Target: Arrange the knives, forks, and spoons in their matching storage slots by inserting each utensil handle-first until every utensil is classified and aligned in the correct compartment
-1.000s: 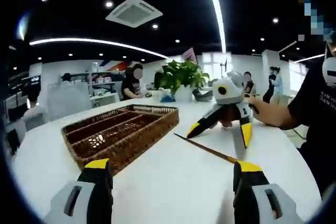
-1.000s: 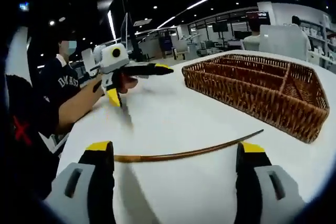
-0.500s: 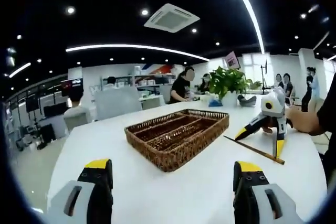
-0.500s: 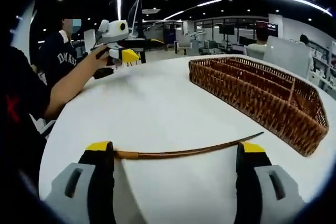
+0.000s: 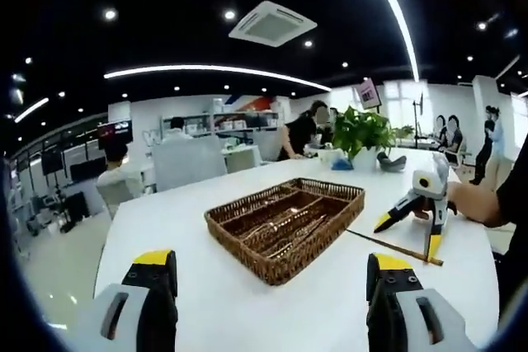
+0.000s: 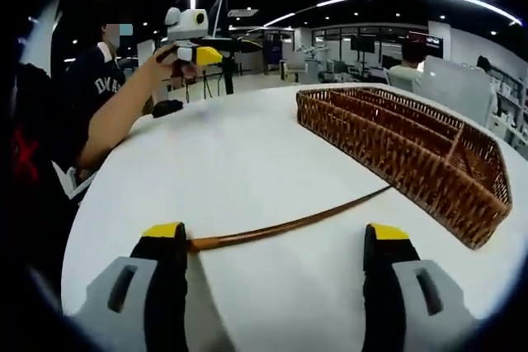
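Left gripper (image 5: 264, 274): fingers spread wide and empty, hovering above the white surface (image 5: 247, 302); in the right gripper view it is held up in a hand (image 6: 161, 59) at the far left edge of the surface, clear of everything on it.
Right gripper (image 6: 268, 245): fingers spread wide, holding nothing, low over the surface (image 6: 231, 171); in the left gripper view it stands at the right with its yellow tips angled down, close to the surface.
Wicker tray (image 5: 326, 224): brown woven storage tray with long divided slots, resting on the surface; metal utensils (image 5: 285, 231) lie in the slots, too blurred to tell their kinds.
Wicker tray, right gripper view (image 6: 487, 204): at the right, the slots running away from the camera.
Thin brown stick (image 6: 289, 226): a long slender utensil, its type unclear, lying flat on the surface just ahead of the right gripper's fingers, one end pointing toward the tray but short of it.
Same stick, left gripper view (image 5: 392, 245): beside the tray, below the right gripper.
Potted plant (image 5: 360, 131): at the far end of the surface.
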The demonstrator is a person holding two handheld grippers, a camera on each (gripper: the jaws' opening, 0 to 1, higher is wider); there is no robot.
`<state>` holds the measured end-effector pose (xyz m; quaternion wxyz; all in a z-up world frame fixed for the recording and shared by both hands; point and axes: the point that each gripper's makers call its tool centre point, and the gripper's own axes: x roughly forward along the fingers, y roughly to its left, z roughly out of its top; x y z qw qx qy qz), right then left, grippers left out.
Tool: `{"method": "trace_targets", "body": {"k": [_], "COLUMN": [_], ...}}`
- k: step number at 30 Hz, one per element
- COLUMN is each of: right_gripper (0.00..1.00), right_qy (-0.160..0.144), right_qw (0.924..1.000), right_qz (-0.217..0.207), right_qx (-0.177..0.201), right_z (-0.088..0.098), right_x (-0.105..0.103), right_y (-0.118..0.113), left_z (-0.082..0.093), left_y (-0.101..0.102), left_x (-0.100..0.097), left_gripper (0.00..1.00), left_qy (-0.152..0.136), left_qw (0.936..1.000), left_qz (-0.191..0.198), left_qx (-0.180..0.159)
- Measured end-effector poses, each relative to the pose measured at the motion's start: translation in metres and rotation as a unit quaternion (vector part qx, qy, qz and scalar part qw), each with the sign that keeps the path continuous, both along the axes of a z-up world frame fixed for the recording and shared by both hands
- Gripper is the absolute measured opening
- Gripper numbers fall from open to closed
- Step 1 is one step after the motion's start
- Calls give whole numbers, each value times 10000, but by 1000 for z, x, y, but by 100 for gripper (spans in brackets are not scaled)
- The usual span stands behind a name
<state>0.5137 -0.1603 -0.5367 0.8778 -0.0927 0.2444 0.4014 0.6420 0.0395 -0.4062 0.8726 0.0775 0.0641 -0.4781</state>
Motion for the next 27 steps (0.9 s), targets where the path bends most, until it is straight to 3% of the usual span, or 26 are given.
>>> {"method": "trace_targets", "body": {"k": [2,3,4,5,6,8,14,16,18,23,26,27], "right_gripper": [83,79,77,73,68,61,33,34,38,30,7,4], "right_qy": [-23,4,18,15,70,68,87,193,204,81,-4,-32], "right_qw": [10000,10000,10000,10000,9999,9999,9994,9989,9991,9983,9980,9978], "right_qz": [13,-31,2,-32,17,41,-185,-406,-339,-437,-453,-474], "right_qx": [-15,-45,-30,-86,-130,-146,-261,-127,-135,-388,-435,-467], "right_z": [0,2,2,2,2,2,0,1,2,1,5,6], "right_x": [1,2,1,3,0,1,7,11,6,10,12,11], "right_y": [-5,-11,-11,-15,-18,-21,-31,-36,-37,-36,-38,-38], "left_z": [1,-5,-14,-21,-22,-30,-46,-46,-46,-49,-47,-47], "left_y": [-7,-5,-1,2,2,7,12,10,9,8,8,8], "left_x": [-8,-7,-5,-3,-1,4,9,8,7,8,9,9], "left_gripper": [100,100,100,100,100,100,100,100,100,100,100,100], "left_qy": [195,386,397,19,28,318,374,379,370,346,332,323], "left_qw": [9976,9968,9983,10000,9999,9994,9989,9989,9988,9987,9988,9988], "left_qz": [-278,-215,-101,-89,-77,7,133,112,103,97,137,135], "left_qx": [-596,-662,-413,6,-69,-101,232,260,292,367,342,329]}}
